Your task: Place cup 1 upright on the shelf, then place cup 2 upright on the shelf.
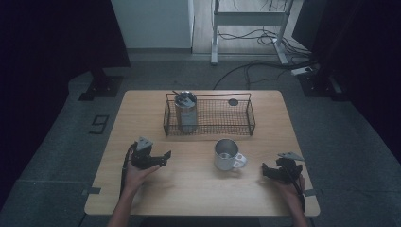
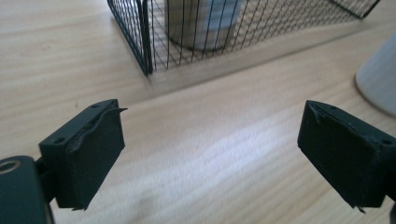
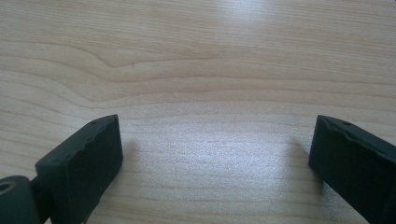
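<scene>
High view: metal mug (image 1: pixel 227 154) sits between both grippers.
Left gripper (image 1: pixel 160 158): wide open, holding nothing.
Right gripper (image 1: pixel 266 171): wide open too (over bare table (image 1: pixel 189 189)).

Black two-jaw grippers (image 1: pixel 163 155), grey triangular top plates.

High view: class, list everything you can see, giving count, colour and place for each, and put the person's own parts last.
Table: one, light wood, centre.
Basket: one, black wire, far middle of table.
Tumbler: one, steel, upright in basket's left end.
Disc: one, dark, basket's right end.
Mug: one, steel with pale handle, near side of basket.
Left hand-held gripper: black, open, near left.
Right hand-held gripper: black, open, near right.
</scene>
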Tool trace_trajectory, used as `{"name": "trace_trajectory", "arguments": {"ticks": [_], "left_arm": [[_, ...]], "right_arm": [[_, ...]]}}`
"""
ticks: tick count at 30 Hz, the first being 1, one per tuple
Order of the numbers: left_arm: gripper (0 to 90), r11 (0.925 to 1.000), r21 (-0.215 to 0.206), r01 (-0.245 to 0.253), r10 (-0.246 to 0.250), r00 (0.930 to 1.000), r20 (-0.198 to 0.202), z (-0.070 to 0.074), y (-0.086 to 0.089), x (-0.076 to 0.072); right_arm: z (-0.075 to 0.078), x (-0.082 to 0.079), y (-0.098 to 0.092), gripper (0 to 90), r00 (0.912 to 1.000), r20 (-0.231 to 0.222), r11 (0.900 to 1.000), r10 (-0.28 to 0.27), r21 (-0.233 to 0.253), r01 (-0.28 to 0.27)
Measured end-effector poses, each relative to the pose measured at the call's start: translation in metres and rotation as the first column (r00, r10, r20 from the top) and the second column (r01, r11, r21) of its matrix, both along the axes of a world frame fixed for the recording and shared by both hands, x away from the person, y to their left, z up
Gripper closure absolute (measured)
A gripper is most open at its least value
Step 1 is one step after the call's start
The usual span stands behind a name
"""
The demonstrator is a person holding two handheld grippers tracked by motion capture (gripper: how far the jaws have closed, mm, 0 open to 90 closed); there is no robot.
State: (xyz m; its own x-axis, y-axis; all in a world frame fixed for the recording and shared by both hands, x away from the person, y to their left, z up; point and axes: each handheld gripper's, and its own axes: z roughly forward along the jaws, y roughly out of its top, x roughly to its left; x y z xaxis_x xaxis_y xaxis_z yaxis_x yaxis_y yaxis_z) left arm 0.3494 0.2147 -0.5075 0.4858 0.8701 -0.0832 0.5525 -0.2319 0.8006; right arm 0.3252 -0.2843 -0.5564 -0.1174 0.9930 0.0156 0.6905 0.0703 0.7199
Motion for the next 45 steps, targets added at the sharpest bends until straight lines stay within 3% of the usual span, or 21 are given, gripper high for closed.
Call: {"name": "trace_trajectory", "arguments": {"ticks": [7,13,15,22,32,41,45], "left_arm": [[8.2,0.9998,0.007,0.021,-0.021,0.9997,-0.012,-0.007,-0.001,-0.004],[8.2,0.9989,0.037,0.030,-0.029,0.9993,-0.026,-0.014,-0.004,-0.004],[8.2,0.9992,0.028,0.030,-0.029,0.9992,-0.027,-0.014,-0.004,-0.004],[8.4,0.9988,0.034,0.036,-0.034,0.9985,-0.041,-0.019,-0.007,-0.004],[9.2,0.9989,0.023,0.041,-0.040,0.9981,-0.046,-0.019,-0.010,-0.011],[9.2,0.9972,0.023,0.071,-0.069,0.9962,-0.053,-0.019,-0.016,-0.012],[9.3,0.9973,0.016,0.072,-0.071,0.9959,-0.057,-0.018,-0.016,-0.014]], "right_arm": [[0.000,0.000,0.000,2.8,1.0000,0.000,1.000,-0.005,0.000,0.005],[0.000,-0.001,-0.001,4.8,0.9999,0.004,1.000,-0.010,0.001,0.010],[0.001,-0.001,-0.001,5.0,0.9999,0.008,1.000,-0.014,0.006,0.014],[0.004,-0.005,-0.006,6.1,0.9997,0.024,0.997,-0.003,0.079,0.002],[0.030,-0.015,0.007,7.5,0.9927,0.111,0.987,0.046,0.148,-0.062],[0.062,-0.015,0.027,7.7,0.9775,0.191,0.980,0.088,0.161,-0.120],[0.071,-0.012,0.037,7.8,0.9741,0.199,0.976,0.107,0.167,-0.141]]}}
